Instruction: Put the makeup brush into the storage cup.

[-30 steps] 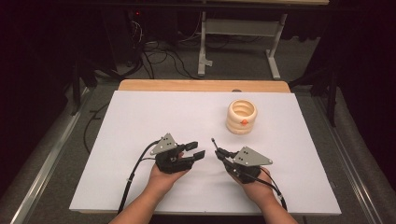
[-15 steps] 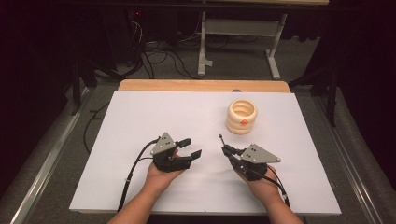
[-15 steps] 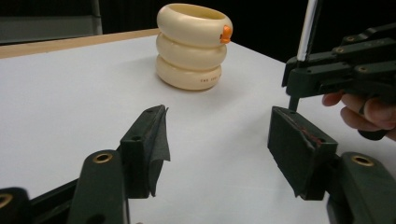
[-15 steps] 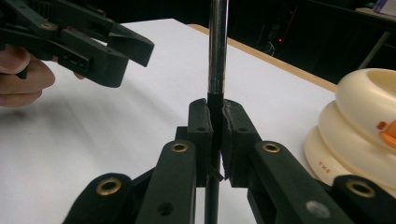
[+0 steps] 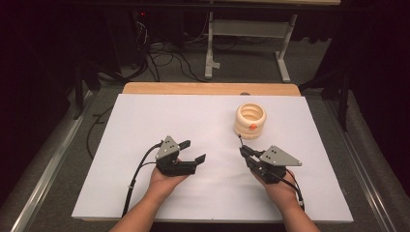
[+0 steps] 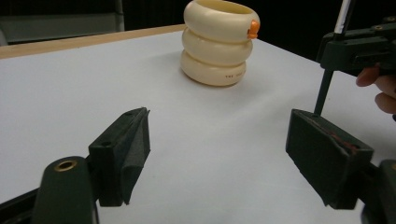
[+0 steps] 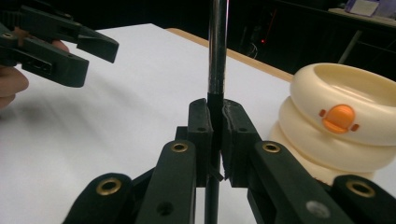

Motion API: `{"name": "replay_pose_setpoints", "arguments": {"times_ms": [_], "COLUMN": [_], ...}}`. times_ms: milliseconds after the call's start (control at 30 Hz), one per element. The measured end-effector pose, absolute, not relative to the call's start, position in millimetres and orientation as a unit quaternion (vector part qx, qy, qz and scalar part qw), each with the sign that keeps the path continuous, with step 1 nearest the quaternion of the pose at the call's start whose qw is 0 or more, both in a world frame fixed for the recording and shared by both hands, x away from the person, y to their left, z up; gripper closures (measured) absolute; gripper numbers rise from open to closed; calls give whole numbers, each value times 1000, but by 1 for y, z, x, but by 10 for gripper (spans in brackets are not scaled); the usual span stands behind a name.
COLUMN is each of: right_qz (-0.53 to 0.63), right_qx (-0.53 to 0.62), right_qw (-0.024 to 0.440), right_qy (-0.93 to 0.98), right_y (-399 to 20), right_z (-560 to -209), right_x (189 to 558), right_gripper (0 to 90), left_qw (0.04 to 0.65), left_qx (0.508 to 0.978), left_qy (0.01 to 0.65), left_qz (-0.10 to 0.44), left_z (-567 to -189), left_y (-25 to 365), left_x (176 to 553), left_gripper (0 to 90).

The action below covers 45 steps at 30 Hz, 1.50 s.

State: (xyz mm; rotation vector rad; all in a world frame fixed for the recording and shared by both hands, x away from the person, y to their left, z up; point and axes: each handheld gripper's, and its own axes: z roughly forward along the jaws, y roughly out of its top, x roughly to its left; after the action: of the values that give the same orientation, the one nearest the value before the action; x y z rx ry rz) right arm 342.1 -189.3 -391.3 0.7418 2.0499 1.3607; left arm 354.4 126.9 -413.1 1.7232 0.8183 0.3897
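White table [image 5: 145, 121], rod [image 7: 217, 56] in right tool [image 7: 216, 116]

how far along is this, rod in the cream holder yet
Not yet. Done: the right tongs are clamped on the thin dark metal rod. In hand: the left tongs have just been opening, nothing between them. Left: the cream three-ring holder stands apart, apparently without the rod inside.

Glossy plastic ring holder [image 5: 250, 120], metal rod [image 7: 217, 46]
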Motion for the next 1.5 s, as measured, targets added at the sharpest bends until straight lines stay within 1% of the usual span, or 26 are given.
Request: {"name": "replay_pose_setpoints", "arguments": {"times_ms": [400, 700, 900, 1067, 1200, 1367, 1500], "right_qz": [510, 507, 511, 509, 512, 516, 518], "right_qx": [300, 321, 328, 338, 347, 351, 357], "right_qw": [295, 303, 312, 316, 313, 314, 316], "right_qy": [751, 740, 731, 725, 721, 715, 710], "right_y": [-206, -220, -229, -235, -238, -241, -244], "right_z": [-388, -386, -385, -384, -383, -383, -382], "right_x": [347, 350, 352, 353, 354, 355, 357], "right_gripper": [853, 853, 853, 853, 853, 853, 853], "left_qw": [557, 557, 546, 537, 539, 549, 551], "left_qx": [735, 731, 735, 737, 729, 723, 726], "left_qy": [349, 350, 355, 359, 366, 372, 363], "left_qz": [165, 179, 189, 199, 210, 193, 193], "left_z": [-414, -409, -405, -404, -408, -414, -413], "left_y": [130, 138, 148, 162, 171, 173, 169], "left_x": [356, 355, 353, 348, 344, 343, 340], "left_gripper": [164, 135, 52, 9, 3, 3, 5]}}
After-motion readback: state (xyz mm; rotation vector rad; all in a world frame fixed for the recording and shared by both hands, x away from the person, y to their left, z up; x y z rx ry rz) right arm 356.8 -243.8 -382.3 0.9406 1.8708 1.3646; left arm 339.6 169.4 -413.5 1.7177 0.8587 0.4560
